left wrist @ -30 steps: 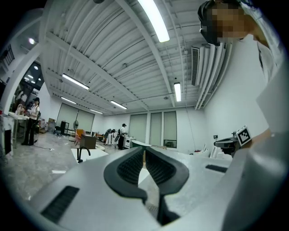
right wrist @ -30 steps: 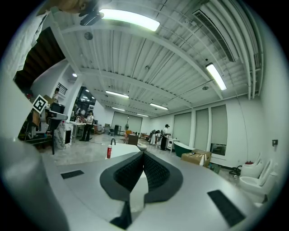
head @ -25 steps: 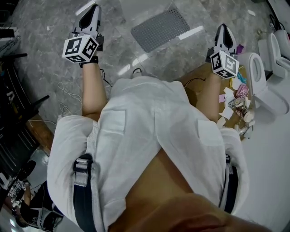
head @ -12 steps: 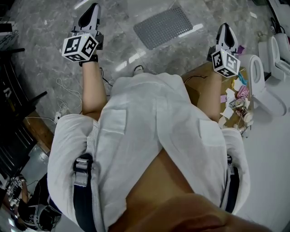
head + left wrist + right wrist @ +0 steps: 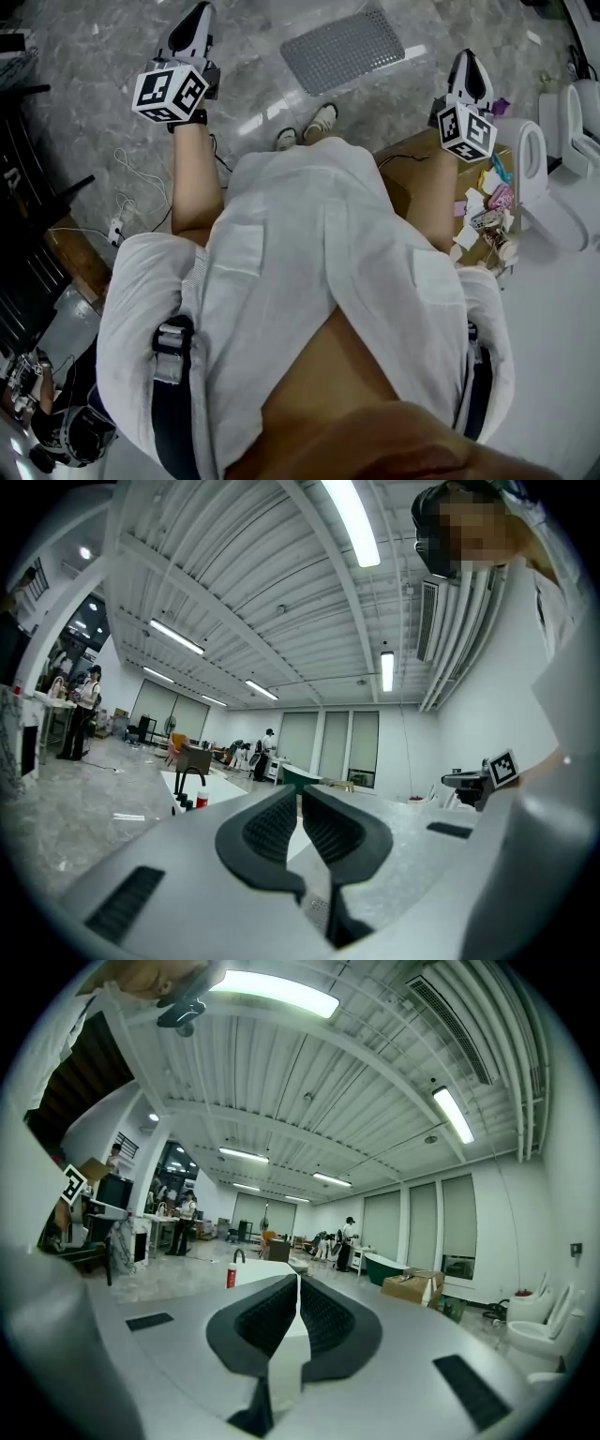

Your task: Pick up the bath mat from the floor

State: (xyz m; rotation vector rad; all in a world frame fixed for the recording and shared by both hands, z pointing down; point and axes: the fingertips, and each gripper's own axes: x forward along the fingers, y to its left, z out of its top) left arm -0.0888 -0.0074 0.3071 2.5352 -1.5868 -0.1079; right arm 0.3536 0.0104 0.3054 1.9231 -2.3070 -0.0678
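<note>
The bath mat [image 5: 342, 47], a grey perforated rectangle, lies flat on the marble floor at the top middle of the head view. My left gripper [image 5: 200, 11] is held out level to the left of the mat, well above the floor; its jaws are shut and hold nothing. My right gripper [image 5: 466, 58] is held out to the right of the mat, also shut and empty. In the left gripper view the left gripper [image 5: 300, 794] has its dark pads together, and in the right gripper view the right gripper [image 5: 298, 1283] does too. Neither gripper view shows the mat.
A white toilet [image 5: 539, 178] stands at the right, beside a cardboard box [image 5: 412, 159] with small clutter [image 5: 492, 202]. White cables [image 5: 131, 187] trail on the floor at the left near a dark rack [image 5: 28, 234]. The person's shoes [image 5: 319, 120] stand just short of the mat.
The person has stepped toward the mat: the shoes now show just below it. Both grippers stay raised and shut, and have shifted only slightly in the view.
</note>
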